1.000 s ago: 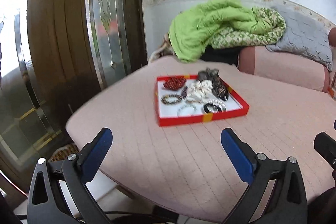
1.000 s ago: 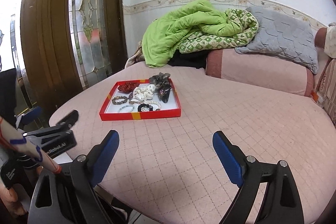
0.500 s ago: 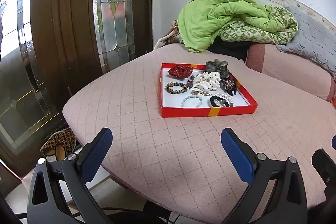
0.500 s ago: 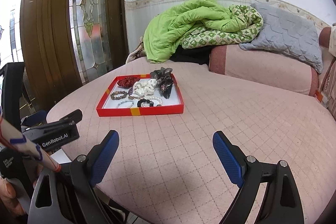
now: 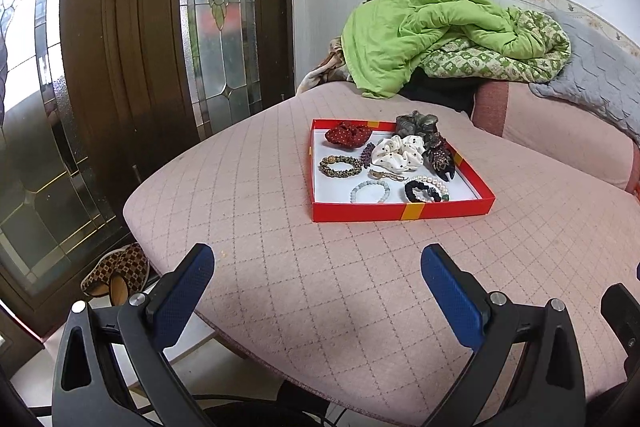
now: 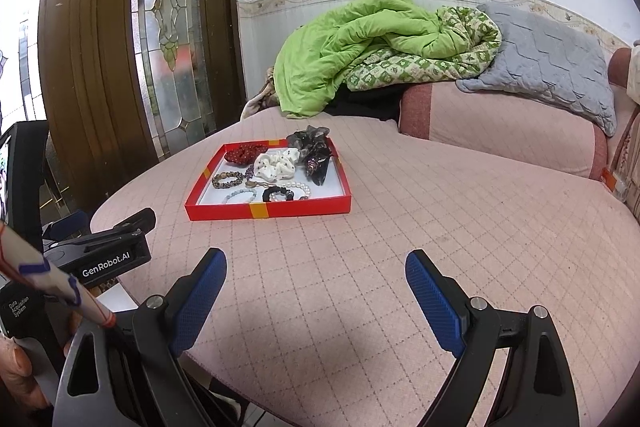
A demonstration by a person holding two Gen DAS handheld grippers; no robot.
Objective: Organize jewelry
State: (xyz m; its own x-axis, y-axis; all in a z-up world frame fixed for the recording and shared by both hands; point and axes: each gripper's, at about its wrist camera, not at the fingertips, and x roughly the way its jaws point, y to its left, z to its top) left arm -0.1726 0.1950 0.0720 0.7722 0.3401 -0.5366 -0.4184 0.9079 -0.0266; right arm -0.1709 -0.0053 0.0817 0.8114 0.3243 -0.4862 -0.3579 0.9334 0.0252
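Both the left claw [image 5: 318,263] and right claw [image 6: 316,269] hang released, holding nothing, over the bed's [image 6: 400,247] near edge. The red tray [image 6: 268,209] of jewelry sits toward its left edge, well apart from them.

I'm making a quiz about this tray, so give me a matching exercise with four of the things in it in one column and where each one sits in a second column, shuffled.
Places as seen from the left wrist view.

Things:
1. red scrunchie
2. white scrunchie
3. pale bead bracelet
4. dark hair claw

Places in the red tray:
A. near edge
B. far left corner
C. along the right wall
D. middle

Pairs: 1-B, 2-D, 3-A, 4-C
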